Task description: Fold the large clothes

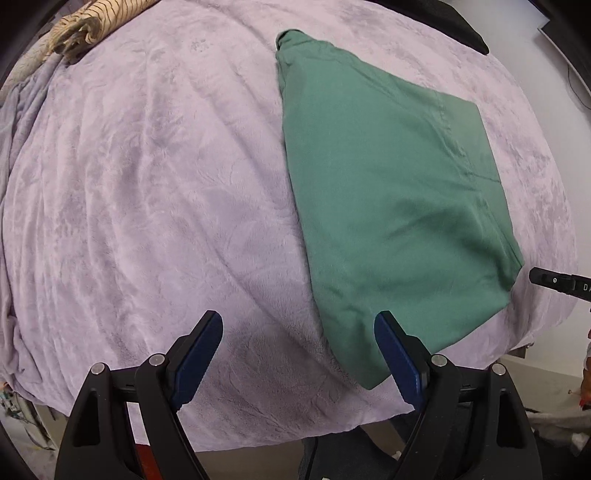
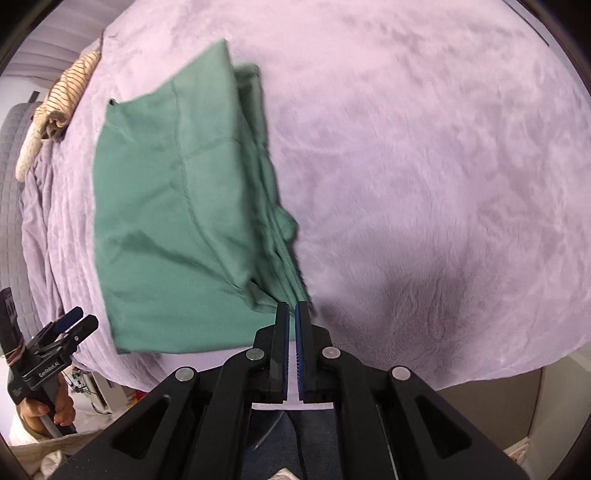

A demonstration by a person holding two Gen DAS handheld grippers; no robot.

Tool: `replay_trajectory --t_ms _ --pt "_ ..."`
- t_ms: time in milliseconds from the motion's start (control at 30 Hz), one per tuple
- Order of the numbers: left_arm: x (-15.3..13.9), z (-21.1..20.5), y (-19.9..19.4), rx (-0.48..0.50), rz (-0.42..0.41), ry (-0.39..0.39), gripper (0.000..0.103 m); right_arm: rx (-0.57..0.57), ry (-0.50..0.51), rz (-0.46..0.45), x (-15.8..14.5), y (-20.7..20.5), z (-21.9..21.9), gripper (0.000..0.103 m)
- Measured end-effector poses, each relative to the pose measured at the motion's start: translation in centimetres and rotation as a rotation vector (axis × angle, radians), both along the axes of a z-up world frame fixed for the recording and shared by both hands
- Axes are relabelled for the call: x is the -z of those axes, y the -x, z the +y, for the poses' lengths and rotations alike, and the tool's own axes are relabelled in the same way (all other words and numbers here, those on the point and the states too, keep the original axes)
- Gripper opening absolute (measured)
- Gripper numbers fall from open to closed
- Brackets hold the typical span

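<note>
Your right gripper (image 2: pixel 294 308) is pinched on the near right corner of the green garment (image 2: pixel 177 206), which lies folded on the lilac blanket (image 2: pixel 424 184). Your left gripper (image 1: pixel 298 328) hangs spread and empty near its near left edge. Pull one-handed and the stacked layers may slide apart, skewing the fold.

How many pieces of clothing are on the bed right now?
2. The green garment lies folded near the bed's front edge, its corner pinched in the right tongs. A striped garment sits bunched at the far edge. Others may be hidden.
</note>
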State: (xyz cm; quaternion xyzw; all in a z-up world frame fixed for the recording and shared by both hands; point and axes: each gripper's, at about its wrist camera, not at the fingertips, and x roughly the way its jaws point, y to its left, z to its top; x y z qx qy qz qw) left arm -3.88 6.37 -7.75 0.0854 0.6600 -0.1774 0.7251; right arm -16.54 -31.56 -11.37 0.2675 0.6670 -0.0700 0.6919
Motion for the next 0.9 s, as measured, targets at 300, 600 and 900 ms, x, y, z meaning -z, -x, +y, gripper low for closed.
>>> replay_trajectory --t_ms 300,600,900 --pt "-3.7 -0.8 -2.8 -0.106 -0.087 -0.046 0.103 -0.056 0.075 -0.061 -4.5 -4.2 3.5 0.011" --pt "-5.4 -1.3 -2.9 -0.133 -0.099 -0.054 0.103 -0.083 0.169 -0.099 -7.6 -6.1 4.5 0.088" --pt "-6.0 -2.1 -2.9 -0.114 -0.128 -0.090 0.103 -0.101 0.260 -0.129 -8.9 -6.5 5.4 0.103"
